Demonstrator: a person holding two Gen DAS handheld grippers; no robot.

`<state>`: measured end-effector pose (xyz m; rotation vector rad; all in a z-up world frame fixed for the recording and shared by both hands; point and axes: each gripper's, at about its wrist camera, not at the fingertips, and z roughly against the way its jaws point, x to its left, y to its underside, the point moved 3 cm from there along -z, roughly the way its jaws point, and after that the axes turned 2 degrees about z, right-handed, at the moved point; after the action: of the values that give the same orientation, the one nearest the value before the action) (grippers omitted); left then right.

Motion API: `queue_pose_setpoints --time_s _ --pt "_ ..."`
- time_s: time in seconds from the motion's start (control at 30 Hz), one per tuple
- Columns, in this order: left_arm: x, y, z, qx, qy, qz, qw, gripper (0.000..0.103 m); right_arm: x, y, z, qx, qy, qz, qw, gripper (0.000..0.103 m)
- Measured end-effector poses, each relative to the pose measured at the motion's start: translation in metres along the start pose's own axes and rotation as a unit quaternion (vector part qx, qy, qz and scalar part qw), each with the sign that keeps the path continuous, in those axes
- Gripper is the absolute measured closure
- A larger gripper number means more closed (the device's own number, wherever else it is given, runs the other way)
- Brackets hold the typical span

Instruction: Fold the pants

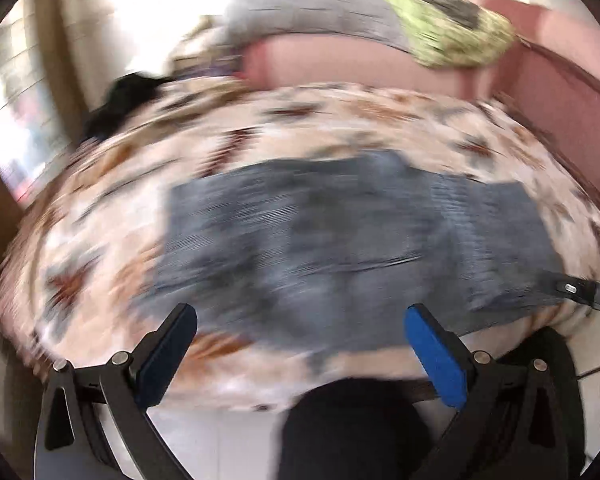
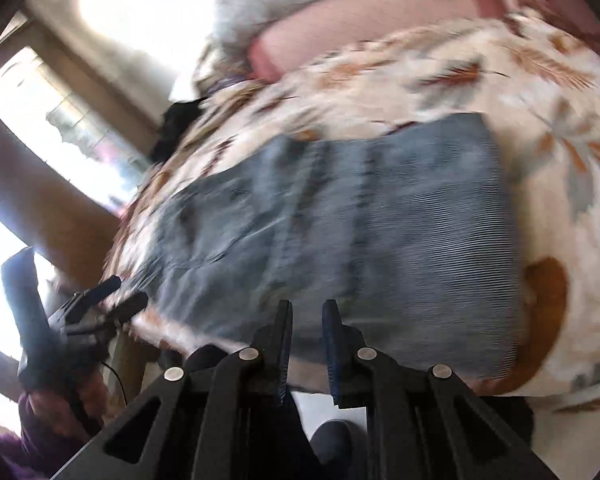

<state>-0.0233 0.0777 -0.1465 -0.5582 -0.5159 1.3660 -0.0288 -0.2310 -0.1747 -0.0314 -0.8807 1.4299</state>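
Both views were heavily blurred. At the far left, bright windows (image 2: 40, 120) let in strong light, and a dark bundle of cloth (image 1: 120, 100) sat at the left edge of the bed. A floral bedspread (image 1: 100, 240) in cream, rust and grey covered the bed.

The left gripper (image 1: 300, 328) hovered above the near edge of the bed, its blue-padded fingers (image 1: 432, 356) spread wide apart with nothing between them. A hand (image 2: 60, 396) with a purple sleeve gripped its handle, seen at the lower left of the right wrist view.

In the middle of the bedspread lay the pants (image 1: 340, 240), grey-blue denim, folded into a compact, roughly rectangular stack lying flat. Neither gripper touched them.

The right gripper (image 2: 307, 312) hung over the near edge of the pants, its two fingers standing close together with only a narrow gap, and nothing visibly caught in that gap; I counted it as nearly closed and empty.

Further back and to the right, a pink pillow (image 1: 360, 64) lay at the head of the bed, with a grey cloth (image 1: 300, 4) and a yellow-green cloth (image 1: 444, 36) piled behind it.
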Motion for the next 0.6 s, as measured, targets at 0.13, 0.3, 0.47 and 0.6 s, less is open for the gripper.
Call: queue_pose_setpoints --time_s 0.13,0.3,0.47,0.6 --pt "0.084 0.022 0.014 -0.008 -0.026 0.088 0.9958 0.0 0.029 0.024 -0.017 0.017 -0.064 0.034 0.997 0.085" --pt "0.148 0.038 0.013 0.003 -0.023 0.192 0.981 0.0 0.048 0.048 -0.039 0.058 -0.072 0.078 0.993 0.085" --pt "0.151 0.038 -0.006 0.029 0.068 0.284 0.956 0.0 0.061 0.055 -0.036 0.059 -0.052 0.117 0.99 0.085" --pt "0.136 0.032 -0.03 0.059 0.126 0.334 0.9322 0.0 0.066 0.051 -0.034 0.047 -0.051 0.113 0.991 0.085"
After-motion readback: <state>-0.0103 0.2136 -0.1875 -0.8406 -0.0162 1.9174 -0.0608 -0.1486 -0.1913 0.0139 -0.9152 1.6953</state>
